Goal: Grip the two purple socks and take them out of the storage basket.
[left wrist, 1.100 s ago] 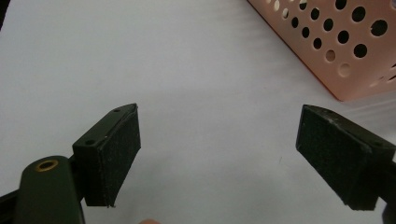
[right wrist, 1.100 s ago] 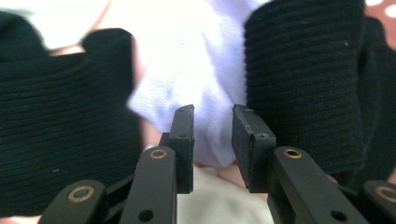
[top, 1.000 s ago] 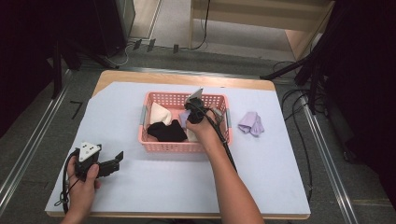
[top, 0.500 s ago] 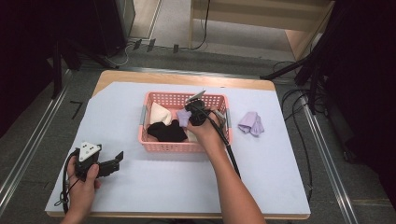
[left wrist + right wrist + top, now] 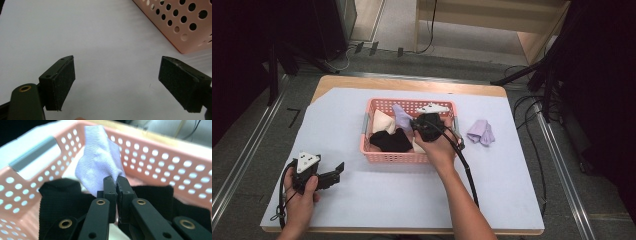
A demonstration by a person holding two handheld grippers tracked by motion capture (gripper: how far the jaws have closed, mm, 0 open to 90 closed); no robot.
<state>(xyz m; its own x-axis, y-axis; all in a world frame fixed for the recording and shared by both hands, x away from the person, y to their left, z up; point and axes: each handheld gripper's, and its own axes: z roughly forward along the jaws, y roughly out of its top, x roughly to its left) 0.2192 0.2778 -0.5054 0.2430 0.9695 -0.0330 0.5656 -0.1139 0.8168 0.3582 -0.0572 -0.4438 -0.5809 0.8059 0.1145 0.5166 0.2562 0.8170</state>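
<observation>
A white sheet (image 5: 412, 200) covers a wooden table with dark floor and cables around it. On it stands a pink perforated basket (image 5: 382, 156), holding a black cloth (image 5: 391, 141), a cream piece (image 5: 381, 121) and a lilac sock (image 5: 402, 116). The right gripper (image 5: 116, 181) reaches into the basket with its jaws closed on an edge of the lilac sock, which rises just ahead of the jaw tips above the black cloth. To the right of that gripper, outside the basket, a second lilac sock (image 5: 481, 132) lies on the sheet. The left gripper (image 5: 339, 168) rests low on the sheet, well left of the basket's near corner, jaws wide apart and empty.
</observation>
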